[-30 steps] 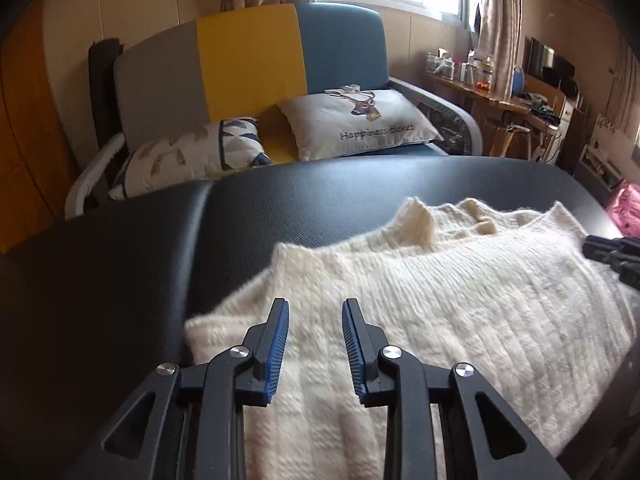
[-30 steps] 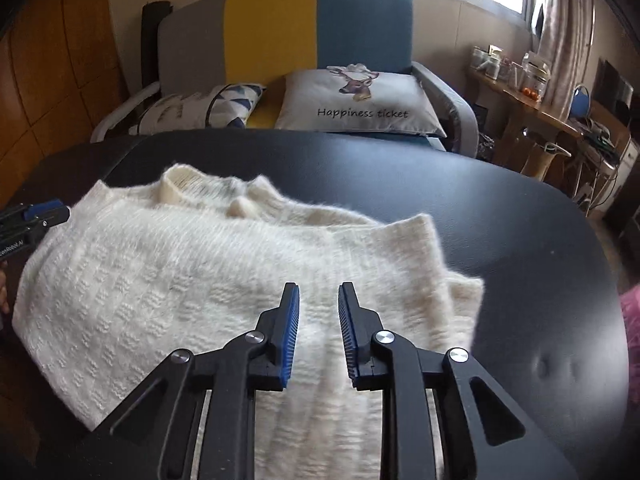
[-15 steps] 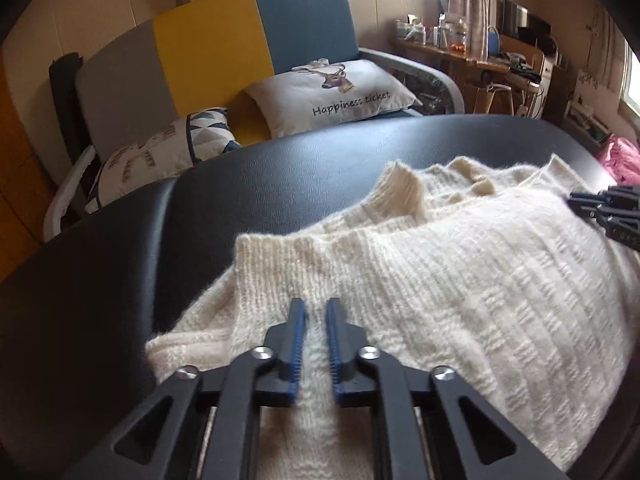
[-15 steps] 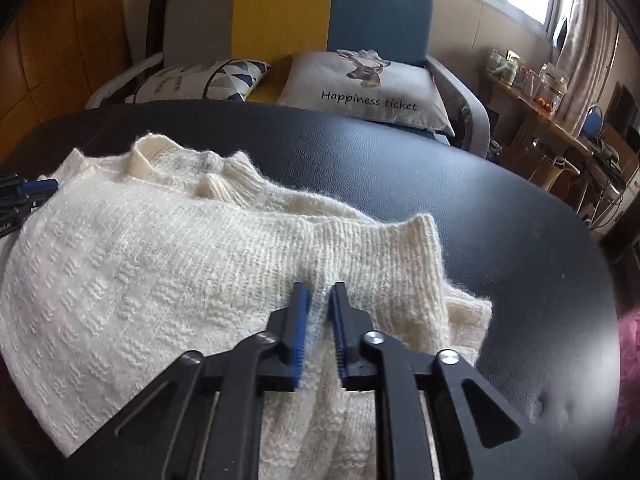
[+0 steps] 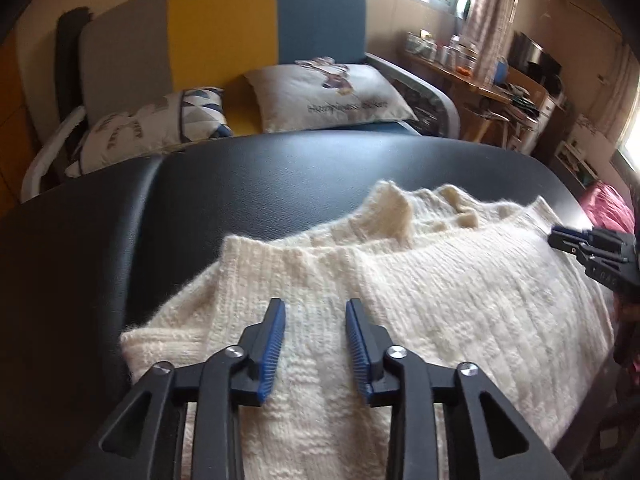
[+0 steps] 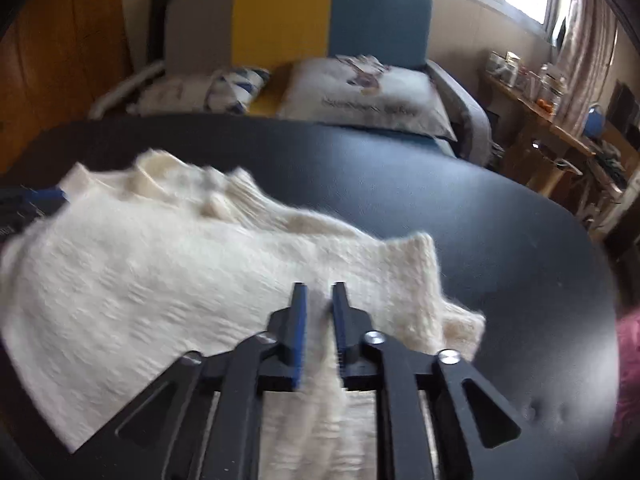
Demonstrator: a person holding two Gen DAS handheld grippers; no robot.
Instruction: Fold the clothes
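- Lying across the near half of a black padded table, a cream knitted sweater is spread with its ribbed collar pointing away toward the sofa.
- In the left wrist view, the left gripper hovers over the sweater's left side, its blue-padded fingers spread wide with bare knit showing in the gap; nothing is caught between them.
- The left edge of the garment bunches into a thick fold just beside that gripper, close to the table's seam.
- In the right wrist view, the right gripper sits on the sweater's right side with its fingers drawn in to a narrow gap, and a ridge of cream knit is pinched up between the pads.
- This view is blurred, so the knit's texture there is hard to read.
- Behind the table stands a grey, yellow and blue sofa carrying a printed pillow and a patterned cushion.
- A cluttered wooden desk stands to the right by the curtains.
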